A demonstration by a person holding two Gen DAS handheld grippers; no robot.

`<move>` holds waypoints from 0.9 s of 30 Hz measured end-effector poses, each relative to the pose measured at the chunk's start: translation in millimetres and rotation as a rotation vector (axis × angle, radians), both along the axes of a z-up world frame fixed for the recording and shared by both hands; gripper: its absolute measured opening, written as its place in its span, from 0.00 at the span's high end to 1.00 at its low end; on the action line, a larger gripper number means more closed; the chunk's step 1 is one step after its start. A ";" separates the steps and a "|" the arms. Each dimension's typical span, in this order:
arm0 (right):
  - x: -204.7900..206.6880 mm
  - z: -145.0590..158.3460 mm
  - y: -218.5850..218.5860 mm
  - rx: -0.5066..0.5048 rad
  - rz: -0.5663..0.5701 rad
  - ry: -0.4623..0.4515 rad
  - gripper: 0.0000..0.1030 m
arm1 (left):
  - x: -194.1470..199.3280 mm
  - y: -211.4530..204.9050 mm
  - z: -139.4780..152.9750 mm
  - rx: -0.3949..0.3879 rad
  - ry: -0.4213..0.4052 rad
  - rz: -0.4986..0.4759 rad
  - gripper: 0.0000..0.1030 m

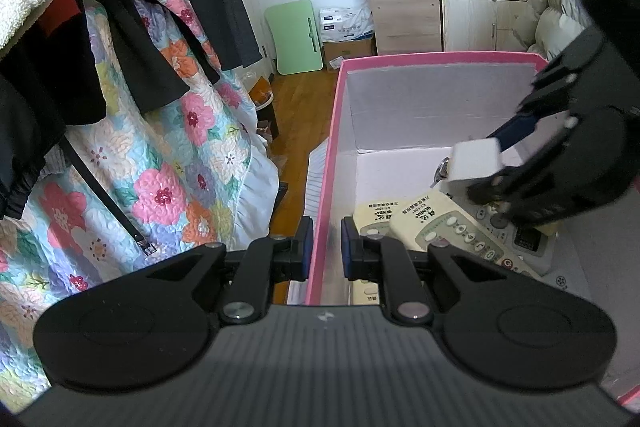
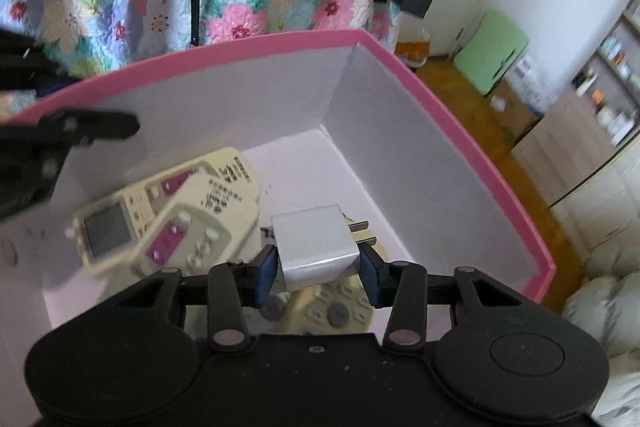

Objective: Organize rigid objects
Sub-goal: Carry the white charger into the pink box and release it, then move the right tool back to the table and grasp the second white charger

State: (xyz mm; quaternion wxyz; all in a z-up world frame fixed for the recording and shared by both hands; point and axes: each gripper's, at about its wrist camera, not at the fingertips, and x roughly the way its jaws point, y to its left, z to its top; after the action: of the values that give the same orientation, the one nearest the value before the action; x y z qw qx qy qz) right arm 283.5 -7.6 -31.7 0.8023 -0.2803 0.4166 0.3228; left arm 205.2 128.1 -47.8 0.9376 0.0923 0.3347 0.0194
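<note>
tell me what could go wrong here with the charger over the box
1. The right gripper holds the white charger above the remotes; released from here it would likely land on them, prongs possibly scraping.
2. The left gripper is clamped on the pink box wall; a pull might tip or bend the box.

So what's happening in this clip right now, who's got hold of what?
A person with a gripper in each hand is sorting small items into a pink-rimmed box. The left gripper is clamped on the box's side wall, steadying it. The right gripper holds a white plug adapter, prongs pointing away, inside the box above two beige remote controls already lying on the bottom. The adapter has not been released yet.
</note>
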 end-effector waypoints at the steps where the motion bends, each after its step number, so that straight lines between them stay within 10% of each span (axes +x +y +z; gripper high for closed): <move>1: 6.2 -0.1 0.5 0.011 -0.012 0.027 0.53 | 0.0 0.2 0.1 0.001 0.000 0.000 0.87; 12: 66.8 -11.9 10.4 0.170 -0.167 0.272 0.51 | 1.3 0.0 -0.5 -0.008 0.002 0.007 0.87; 27: 4.2 69.2 -103.6 0.350 -0.244 0.015 0.46 | 3.8 -1.0 -0.6 -0.004 0.008 0.005 0.87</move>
State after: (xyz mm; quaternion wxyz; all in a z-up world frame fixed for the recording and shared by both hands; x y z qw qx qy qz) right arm 287.7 -111.2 37.5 0.8688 -0.0819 0.3907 0.2929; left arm 209.0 127.2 -48.4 0.9363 0.0897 0.3390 0.0209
